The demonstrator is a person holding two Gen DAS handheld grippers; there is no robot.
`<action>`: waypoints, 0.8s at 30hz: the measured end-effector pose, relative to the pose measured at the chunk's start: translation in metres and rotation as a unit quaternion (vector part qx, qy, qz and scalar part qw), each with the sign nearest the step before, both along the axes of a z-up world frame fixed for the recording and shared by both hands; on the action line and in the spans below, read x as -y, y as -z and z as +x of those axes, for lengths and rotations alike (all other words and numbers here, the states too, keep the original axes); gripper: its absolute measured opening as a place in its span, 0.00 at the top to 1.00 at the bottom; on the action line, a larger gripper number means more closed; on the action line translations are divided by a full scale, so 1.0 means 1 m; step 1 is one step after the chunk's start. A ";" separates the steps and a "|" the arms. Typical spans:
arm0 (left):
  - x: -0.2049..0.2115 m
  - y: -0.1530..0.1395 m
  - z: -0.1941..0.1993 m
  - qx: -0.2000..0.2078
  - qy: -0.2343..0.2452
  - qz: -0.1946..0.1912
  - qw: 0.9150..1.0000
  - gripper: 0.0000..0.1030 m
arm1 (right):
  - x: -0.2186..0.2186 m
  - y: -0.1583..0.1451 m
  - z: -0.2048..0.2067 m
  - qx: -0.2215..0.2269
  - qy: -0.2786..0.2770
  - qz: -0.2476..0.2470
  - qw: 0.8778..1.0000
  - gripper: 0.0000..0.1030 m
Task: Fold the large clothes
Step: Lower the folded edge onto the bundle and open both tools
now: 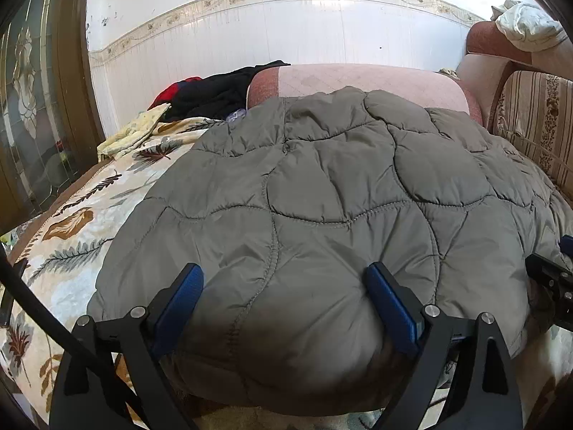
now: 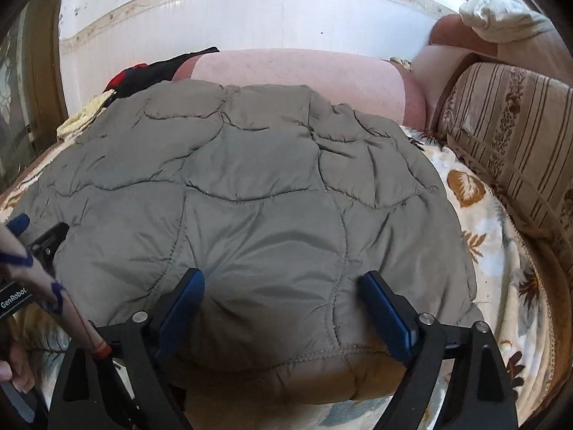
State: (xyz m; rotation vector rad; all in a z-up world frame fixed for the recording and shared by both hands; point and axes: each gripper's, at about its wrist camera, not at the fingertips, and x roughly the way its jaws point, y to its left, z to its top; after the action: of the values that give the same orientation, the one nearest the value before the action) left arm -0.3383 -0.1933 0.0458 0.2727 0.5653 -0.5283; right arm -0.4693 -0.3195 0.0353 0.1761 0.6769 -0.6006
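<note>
Seemingly early: our left gripper point(image 1: 284, 308) and right gripper point(image 2: 281, 313), jaws wide, straddle the near edge of the grey quilted jacket point(image 1: 340, 193) spread on the sofa point(image 2: 480, 222); neither grips, folding remains.

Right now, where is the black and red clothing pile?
In both views the black and red clothing pile lies far left, beyond the gray quilted jacket, beside the pink cushion.

A grey quilted jacket point(image 1: 322, 197) is lying spread across a leaf-print bedspread point(image 1: 71, 236), the left gripper point(image 1: 284, 304) straddling its near edge with blue fingers point(image 1: 179, 301) wide apart, as dark clothes point(image 1: 215, 93) are sitting piled near the wall.
</note>
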 end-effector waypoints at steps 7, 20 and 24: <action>0.000 0.000 -0.002 0.005 -0.001 0.005 1.000 0.10 | 0.006 0.001 0.000 -0.004 -0.001 0.003 1.000 0.08; 0.001 0.000 -0.004 0.005 -0.001 0.006 1.000 0.10 | 0.005 0.001 0.001 -0.004 -0.001 0.003 1.000 0.06; 0.001 0.000 -0.004 0.006 -0.001 0.006 1.000 0.10 | 0.005 0.001 0.001 -0.005 -0.001 0.003 1.000 0.05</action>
State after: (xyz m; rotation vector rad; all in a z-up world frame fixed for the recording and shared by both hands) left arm -0.3422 -0.1944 0.0455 0.2857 0.5578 -0.5214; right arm -0.4688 -0.3250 0.0339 0.1783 0.6879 -0.5979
